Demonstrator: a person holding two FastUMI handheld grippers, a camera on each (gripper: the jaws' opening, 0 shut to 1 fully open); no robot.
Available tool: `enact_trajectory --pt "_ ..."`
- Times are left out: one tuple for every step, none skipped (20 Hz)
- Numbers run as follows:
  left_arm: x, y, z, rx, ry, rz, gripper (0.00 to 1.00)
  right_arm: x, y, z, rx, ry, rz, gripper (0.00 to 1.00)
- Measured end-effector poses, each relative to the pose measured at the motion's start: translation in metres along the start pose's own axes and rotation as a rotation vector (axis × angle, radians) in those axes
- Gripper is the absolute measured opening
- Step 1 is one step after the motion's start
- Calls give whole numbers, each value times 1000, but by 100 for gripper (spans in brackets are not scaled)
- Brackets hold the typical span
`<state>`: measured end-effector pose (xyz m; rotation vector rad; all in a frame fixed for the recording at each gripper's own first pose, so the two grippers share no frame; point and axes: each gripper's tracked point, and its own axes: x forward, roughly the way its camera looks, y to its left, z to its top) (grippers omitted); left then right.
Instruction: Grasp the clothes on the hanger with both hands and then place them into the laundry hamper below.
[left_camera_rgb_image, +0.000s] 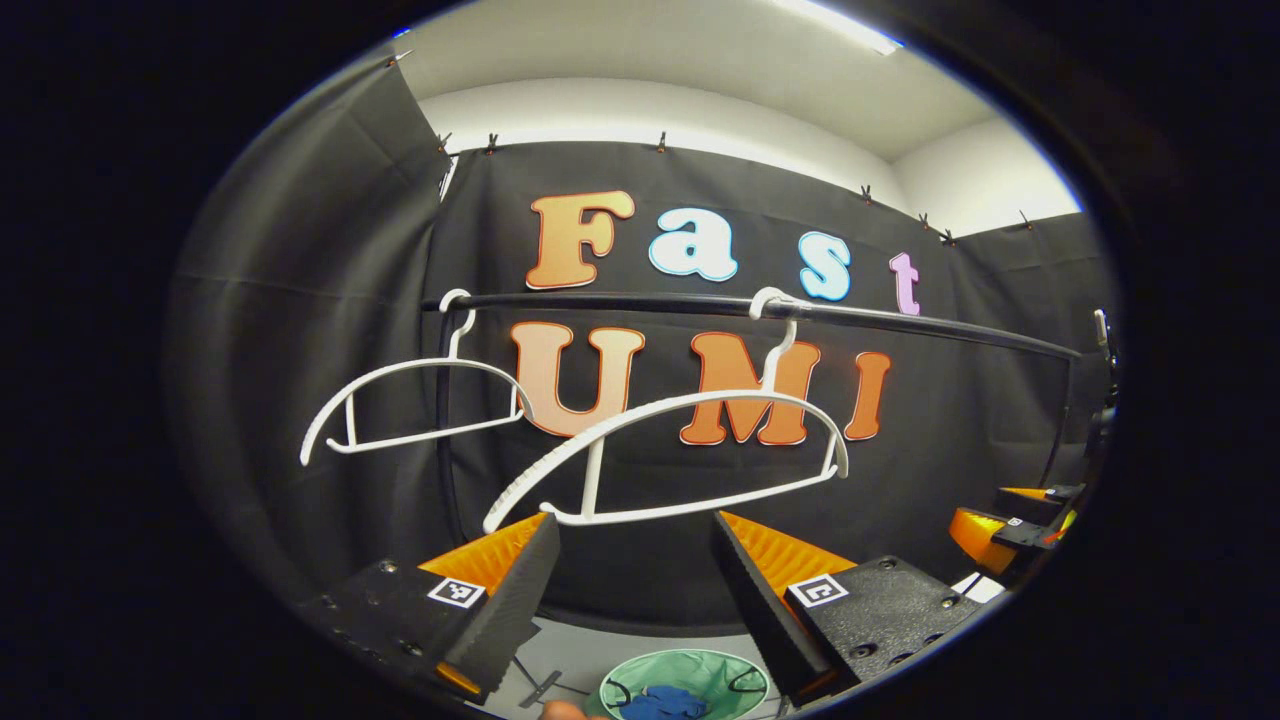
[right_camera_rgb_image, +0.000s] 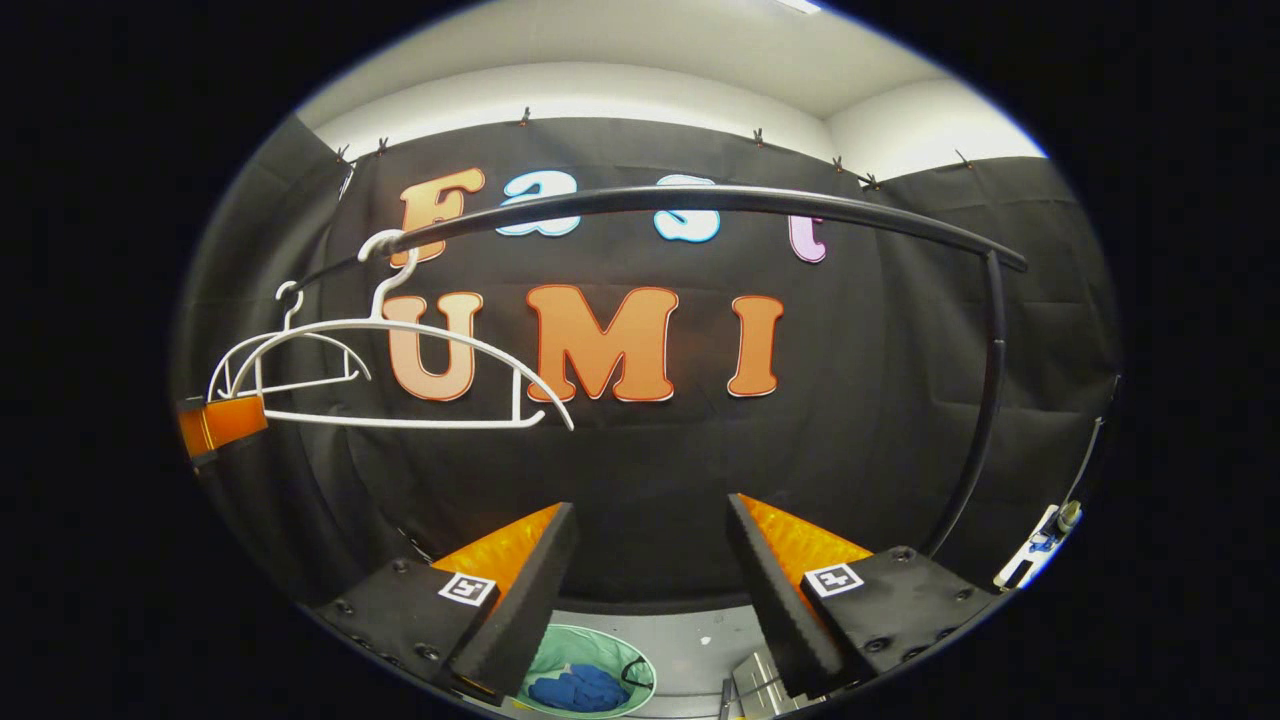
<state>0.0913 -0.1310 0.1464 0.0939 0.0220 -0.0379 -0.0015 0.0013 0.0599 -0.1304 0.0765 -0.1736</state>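
Open left tool (left_camera_rgb_image: 635, 580), blue clothes (left_camera_rgb_image: 662, 703) heaped in hamper (left_camera_rgb_image: 745, 668)

grey floor (right_camera_rgb_image: 690, 640), green hamper (right_camera_rgb_image: 545, 655) on it

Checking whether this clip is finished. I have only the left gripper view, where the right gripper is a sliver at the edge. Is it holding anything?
Observer: No. In the right gripper view the right gripper is open, with nothing between its fingers.
Operator: My view cuts the hamper off at the bottom. Are the clothes fully in?
Observer: The blue clothes lie bunched inside the hamper. Nothing hangs over the part of the rim that shows.
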Motion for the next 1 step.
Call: enact_trajectory --pt "0 -1 0 -3 2 -3 95 0 0 1 0 -2 -1 90"
